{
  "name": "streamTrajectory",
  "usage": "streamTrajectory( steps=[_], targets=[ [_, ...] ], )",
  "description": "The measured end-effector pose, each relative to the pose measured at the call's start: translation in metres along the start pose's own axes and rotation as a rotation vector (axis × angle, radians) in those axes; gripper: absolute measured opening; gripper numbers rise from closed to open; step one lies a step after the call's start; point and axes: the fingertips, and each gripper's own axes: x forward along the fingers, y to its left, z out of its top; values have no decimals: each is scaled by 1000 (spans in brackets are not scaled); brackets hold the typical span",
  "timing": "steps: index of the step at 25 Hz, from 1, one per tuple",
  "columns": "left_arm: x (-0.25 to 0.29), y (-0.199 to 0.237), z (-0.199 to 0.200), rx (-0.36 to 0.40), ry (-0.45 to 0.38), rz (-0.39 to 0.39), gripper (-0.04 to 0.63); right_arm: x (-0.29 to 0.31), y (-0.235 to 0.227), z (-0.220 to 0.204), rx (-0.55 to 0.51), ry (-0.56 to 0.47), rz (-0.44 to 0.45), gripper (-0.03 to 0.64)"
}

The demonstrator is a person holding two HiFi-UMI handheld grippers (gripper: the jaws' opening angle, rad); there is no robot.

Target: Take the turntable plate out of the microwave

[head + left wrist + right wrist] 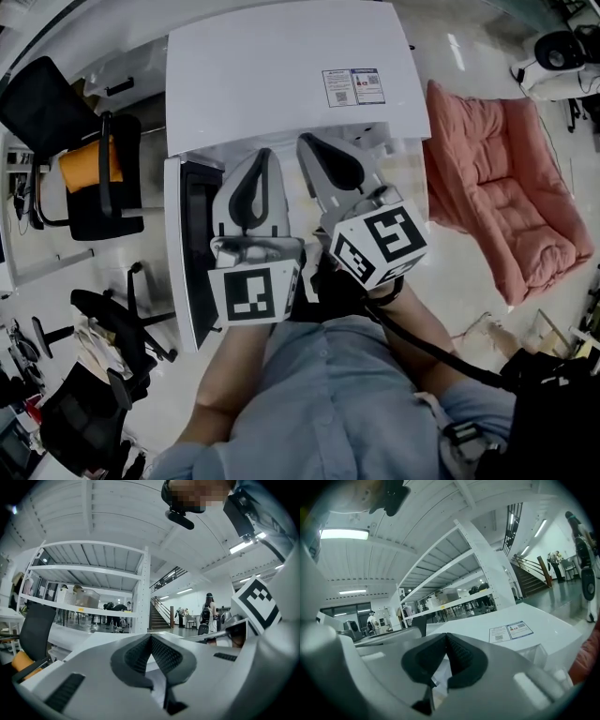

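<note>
2 stickers [353, 87] on microwave [272, 84] top, txt too small to read; left gripper [151, 638] & right gripper [446, 636] closed, empty.

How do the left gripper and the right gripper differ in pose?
The left gripper shows one marker face squarely; the right gripper, rolled, shows two. The left gripper lies next to the open microwave door; the right gripper lies farther from it. Both are shut, empty.
</note>
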Motion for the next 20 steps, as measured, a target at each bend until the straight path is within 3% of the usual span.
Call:
streamTrajectory(
  steps=[10,20],
  targets=[
    [-3,-18,-32,-7,17,-12,6,-13,-11,-43,28,71,6,2],
    [7,-6,-72,-12,31,-10,7,1,-30,-91,55,115,-11,2]
  ],
)
